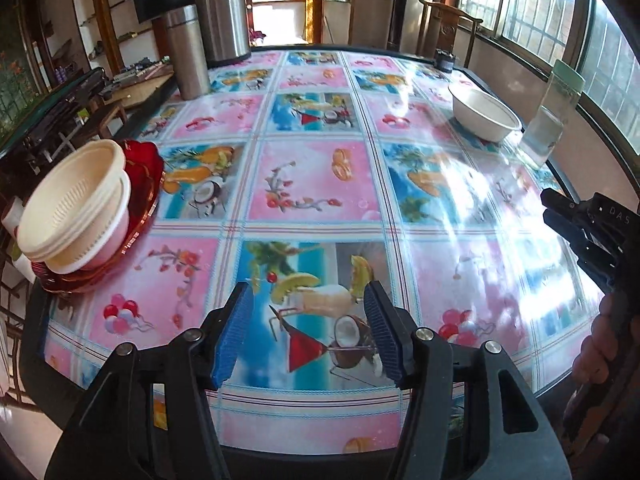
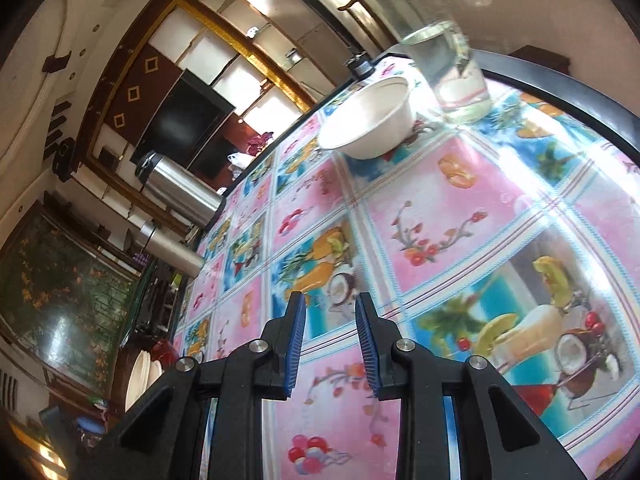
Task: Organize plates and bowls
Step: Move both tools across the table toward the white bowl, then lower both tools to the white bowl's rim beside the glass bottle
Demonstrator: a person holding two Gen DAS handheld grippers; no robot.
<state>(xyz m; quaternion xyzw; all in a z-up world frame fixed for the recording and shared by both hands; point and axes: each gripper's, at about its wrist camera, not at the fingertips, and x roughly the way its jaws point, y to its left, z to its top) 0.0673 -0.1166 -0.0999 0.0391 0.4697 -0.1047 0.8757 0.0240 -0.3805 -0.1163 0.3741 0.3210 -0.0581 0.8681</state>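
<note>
The left gripper (image 1: 306,294) hangs low above the near edge of the table (image 1: 316,412), pointing straight across it, and its two blue-padded fingers (image 1: 236,328) stand wide apart with nothing between them. The right gripper (image 2: 331,306) is rolled strongly to one side, so in its own view the table top runs on a slant; its fingers (image 2: 294,340) are parted too, but more narrowly, and they also hold nothing. In the left wrist view this right gripper (image 1: 576,236) shows at the right border, over the right part of the table, with a part of the person's hand (image 1: 596,344) below it gripping the handle. The table is covered by a glossy cloth (image 1: 312,180) with pink and blue squares of fruit and drinks. At the left edge, near the left gripper, a stack of cream bowls (image 1: 76,208) sits tilted on a pile of red plates (image 1: 140,168); the top bowl has a ribbed inside. Further away, on the far right side, a single white bowl (image 1: 484,114) stands upright on the cloth, just beside a clear jar (image 1: 550,120) with a green lid. On the far left side stand a slim steel flask (image 1: 186,50) and a larger steel thermos (image 1: 222,10) behind it.
</note>
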